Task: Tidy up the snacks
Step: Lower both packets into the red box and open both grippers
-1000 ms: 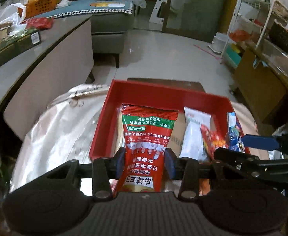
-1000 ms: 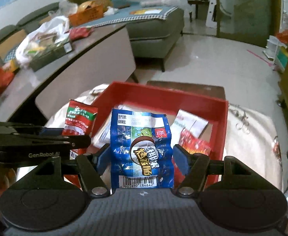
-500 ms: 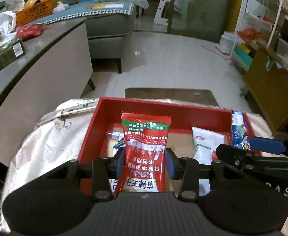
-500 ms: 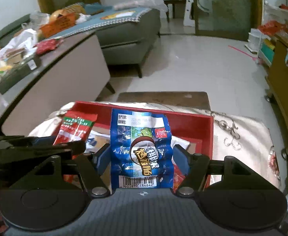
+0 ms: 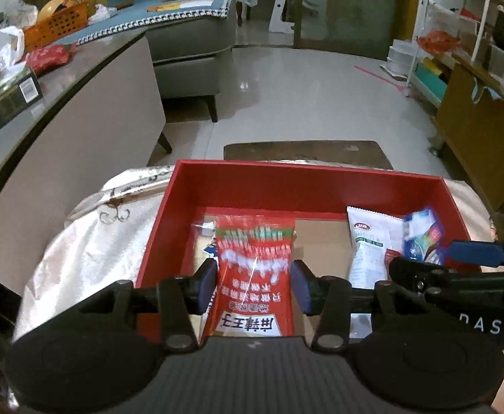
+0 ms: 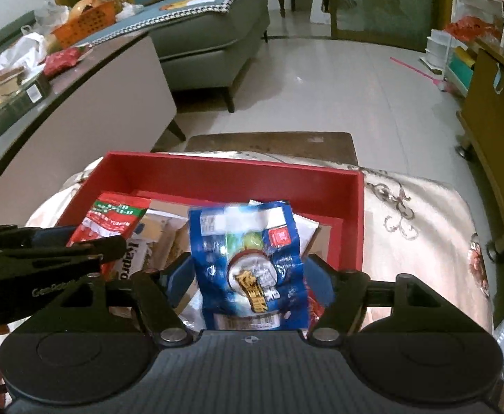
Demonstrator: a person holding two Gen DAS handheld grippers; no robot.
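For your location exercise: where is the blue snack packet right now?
In the right wrist view, the blue packet sits between the right gripper's just-opened jaws, over the right half of the red box, right of the red packet.

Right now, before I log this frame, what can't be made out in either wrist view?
- Red packet, left wrist view: print smeared by motion blur; lower edge hidden behind the left hand-held gripper.
- Blue packet, right wrist view: label blurred; bottom hidden behind the right hand-held gripper.
- Red box floor: near part covered by both packets and gripper bodies.
- White packet: lower end cut off by a gripper.
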